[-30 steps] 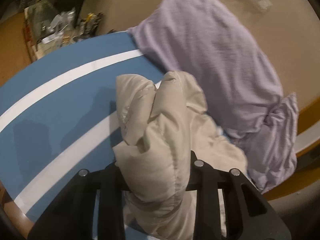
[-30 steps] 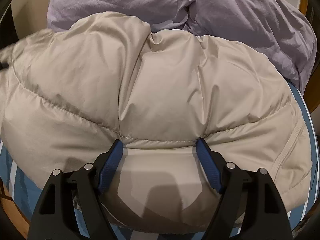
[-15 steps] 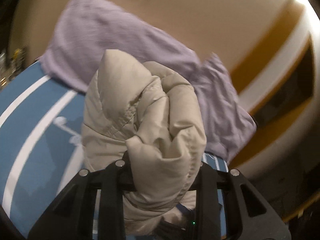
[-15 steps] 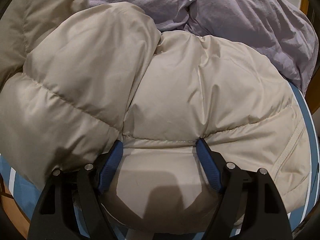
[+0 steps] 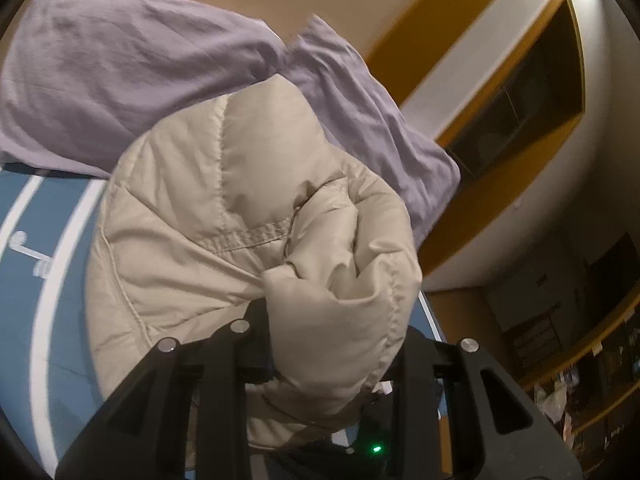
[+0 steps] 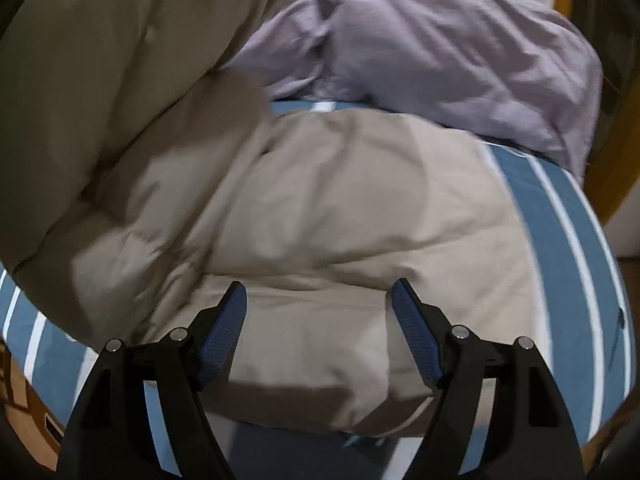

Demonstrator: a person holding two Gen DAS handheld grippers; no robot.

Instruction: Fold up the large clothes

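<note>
Now the puffy beige quilted jacket (image 6: 328,240) is lying on the blue mat with white stripes (image 6: 568,240), reaching close to its right edge. One bunched part (image 5: 336,300) is being held up, squeezed tight in the left gripper (image 5: 332,344). Just above the jacket, the right gripper (image 6: 318,320) is hanging wide open, gripping nothing. Behind, a crumpled purple cloth (image 6: 460,52) is touching the mat's far edge.
</note>
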